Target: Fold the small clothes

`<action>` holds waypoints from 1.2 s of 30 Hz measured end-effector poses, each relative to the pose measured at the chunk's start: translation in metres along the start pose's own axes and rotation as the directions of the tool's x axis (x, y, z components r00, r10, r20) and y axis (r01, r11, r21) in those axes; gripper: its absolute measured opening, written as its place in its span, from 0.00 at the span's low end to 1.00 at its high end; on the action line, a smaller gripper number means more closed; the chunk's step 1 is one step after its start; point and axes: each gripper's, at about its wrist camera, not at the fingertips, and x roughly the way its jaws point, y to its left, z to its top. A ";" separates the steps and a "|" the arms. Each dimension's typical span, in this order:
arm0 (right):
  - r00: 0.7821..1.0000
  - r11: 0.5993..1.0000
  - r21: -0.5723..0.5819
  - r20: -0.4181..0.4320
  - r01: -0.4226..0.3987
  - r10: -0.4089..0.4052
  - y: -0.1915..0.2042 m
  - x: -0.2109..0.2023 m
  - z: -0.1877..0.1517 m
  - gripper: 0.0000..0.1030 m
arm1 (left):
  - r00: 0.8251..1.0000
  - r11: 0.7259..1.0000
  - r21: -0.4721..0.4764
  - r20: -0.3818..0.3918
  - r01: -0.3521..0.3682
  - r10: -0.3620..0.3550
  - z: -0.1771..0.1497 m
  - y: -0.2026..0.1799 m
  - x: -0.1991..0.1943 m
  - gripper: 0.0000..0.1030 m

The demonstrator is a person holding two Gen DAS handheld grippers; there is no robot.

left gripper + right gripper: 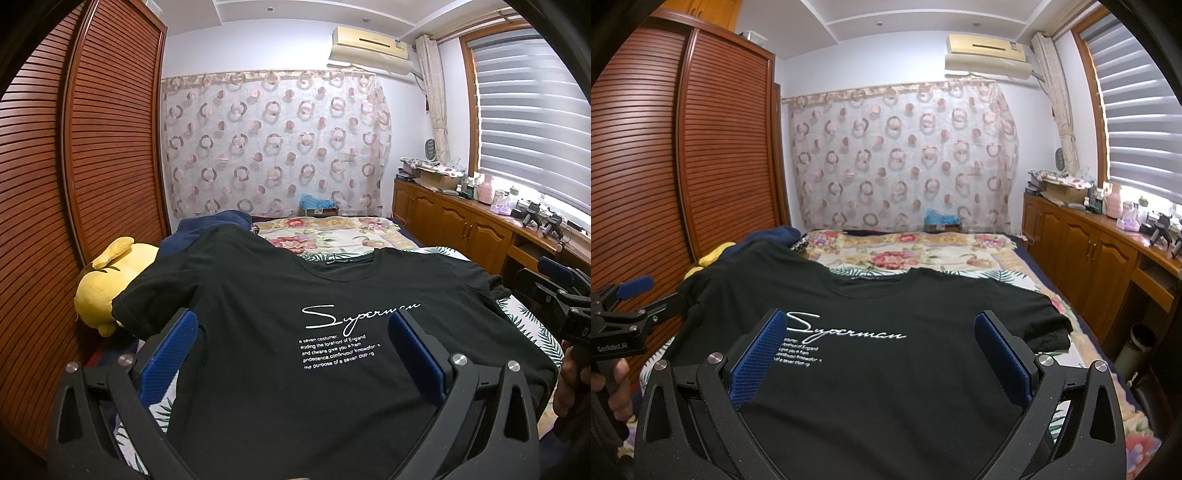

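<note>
Gripper [295, 321] wide above flat black T-shirt [280, 295], white script print.

Daylight through window blind [535, 110], glare at sill; sharp focus; fisheye-bent, dark corners.

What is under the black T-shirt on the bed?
The black T-shirt lies on leaf-print bedding; its far sleeve drapes over a yellow plush toy. Whatever sits beneath its middle is covered.

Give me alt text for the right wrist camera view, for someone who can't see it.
A black T-shirt with white "Superman" script lies spread flat, front up, on a floral bedspread. The open right gripper hovers over it, holding nothing. The left gripper shows at the left edge.
</note>
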 end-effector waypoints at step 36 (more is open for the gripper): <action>1.000 1.000 0.000 0.001 -0.001 0.001 0.001 0.000 -0.001 1.00 | 1.000 1.000 0.010 0.007 -0.013 0.013 0.000 0.009 -0.001 1.00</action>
